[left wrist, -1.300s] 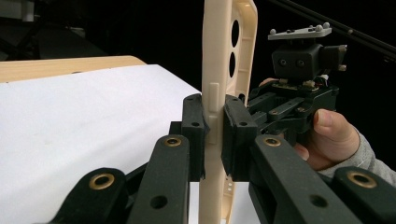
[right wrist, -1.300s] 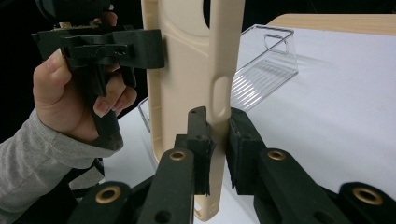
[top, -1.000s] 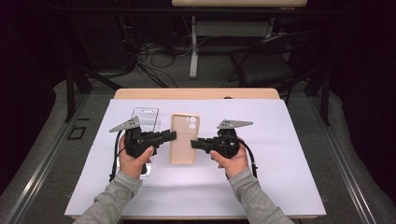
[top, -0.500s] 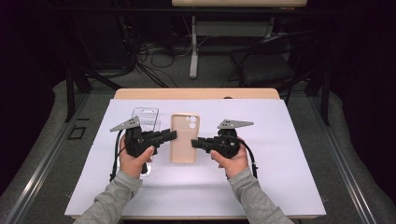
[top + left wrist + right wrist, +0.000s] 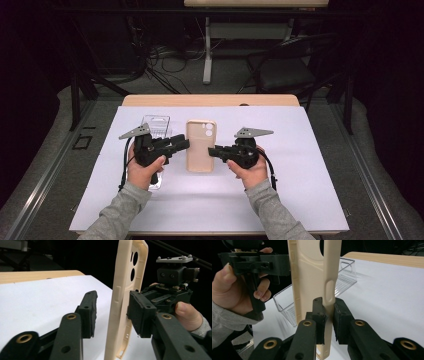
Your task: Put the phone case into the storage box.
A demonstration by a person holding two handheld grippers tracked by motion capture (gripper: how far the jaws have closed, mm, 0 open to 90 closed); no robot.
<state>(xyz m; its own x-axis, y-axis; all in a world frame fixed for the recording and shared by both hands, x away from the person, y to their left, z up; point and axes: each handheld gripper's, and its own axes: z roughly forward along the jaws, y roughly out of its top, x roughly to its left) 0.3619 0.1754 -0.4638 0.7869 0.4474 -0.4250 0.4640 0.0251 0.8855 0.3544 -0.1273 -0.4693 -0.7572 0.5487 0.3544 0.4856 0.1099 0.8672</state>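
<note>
A beige phone case [image 5: 200,145] hangs just above the white mat, held up between the two grippers. My right gripper [image 5: 211,151] is shut on its right side edge; in the right gripper view the pads [image 5: 320,315] pinch the rim of the phone case [image 5: 312,272]. My left gripper [image 5: 184,144] has just been opening its jaws. In the left gripper view they straddle the other edge of the phone case [image 5: 125,302], with a clear gap at one pad [image 5: 89,307]. Both hands keep still.
A clear plastic tray [image 5: 156,125] lies on the white mat [image 5: 310,165] under the left hand, and appears behind the phone case as a clear plastic tray [image 5: 342,277]. The wooden table edge [image 5: 210,100] runs along the back; cables and chair legs lie beyond.
The left gripper's jaws have spread apart around the case's edge. Hands, case and right gripper have stayed where they were.
</note>
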